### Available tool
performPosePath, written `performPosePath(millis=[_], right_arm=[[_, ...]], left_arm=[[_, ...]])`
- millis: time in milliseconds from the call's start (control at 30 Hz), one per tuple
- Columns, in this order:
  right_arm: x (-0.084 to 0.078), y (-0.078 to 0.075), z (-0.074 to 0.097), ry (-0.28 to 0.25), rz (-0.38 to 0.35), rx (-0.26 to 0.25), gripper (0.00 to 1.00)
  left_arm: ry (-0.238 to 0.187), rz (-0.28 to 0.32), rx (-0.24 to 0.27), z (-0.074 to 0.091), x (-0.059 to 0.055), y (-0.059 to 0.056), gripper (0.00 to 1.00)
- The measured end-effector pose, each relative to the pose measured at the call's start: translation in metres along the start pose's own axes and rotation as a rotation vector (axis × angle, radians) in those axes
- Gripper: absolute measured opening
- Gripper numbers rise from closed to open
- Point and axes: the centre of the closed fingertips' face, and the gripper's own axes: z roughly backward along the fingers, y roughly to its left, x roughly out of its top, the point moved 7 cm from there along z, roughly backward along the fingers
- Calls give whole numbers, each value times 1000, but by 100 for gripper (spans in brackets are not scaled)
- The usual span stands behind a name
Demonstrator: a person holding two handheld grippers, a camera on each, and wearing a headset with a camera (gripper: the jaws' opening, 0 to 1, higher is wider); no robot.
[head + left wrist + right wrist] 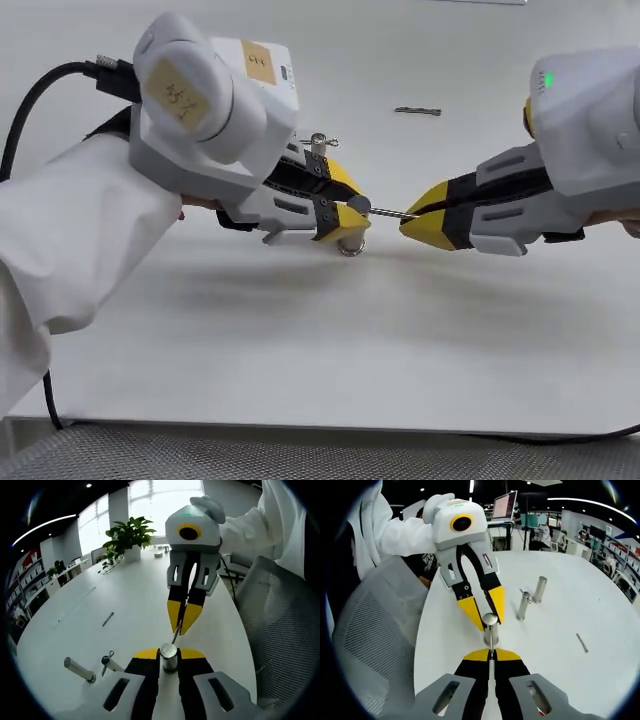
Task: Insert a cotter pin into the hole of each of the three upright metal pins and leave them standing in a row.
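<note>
My left gripper point(352, 226) point(170, 656) is shut on a short upright metal pin point(351, 238) point(170, 658) point(490, 628) standing on the white table. My right gripper point(408, 217) point(491, 655) faces it from the other side and is shut on a thin cotter pin point(392, 213) point(176, 631) point(491, 645). The cotter pin lies level and its tip meets the metal pin's head; I cannot tell whether it is inside the hole. Behind stand a second metal pin point(112, 663) point(523, 605) with a cotter pin through its top, and a bare third pin point(79, 669) point(539, 589).
A spare cotter pin point(417, 111) point(108, 619) point(582, 642) lies flat on the table point(300, 340) farther back. An office chair point(375, 630) stands at the table's near edge. A potted plant point(127, 535) stands at the far end.
</note>
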Motion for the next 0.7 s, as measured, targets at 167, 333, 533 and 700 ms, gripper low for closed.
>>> performPosePath(millis=[167,333,533,700], right_arm=[[5,-1,-7,2,28,7,0],[11,-3,-13,19,90,29,0],[12,-5,-15,34,131,46,0],[15,-5,-20,26,123,41,0]], left_arm=[[-2,5,-2,0,0,1,10],[1,-1,-6,0,0,1,10],[0,7,-8,0,0,2,10],[2,3,-9,-1,1,2,10]])
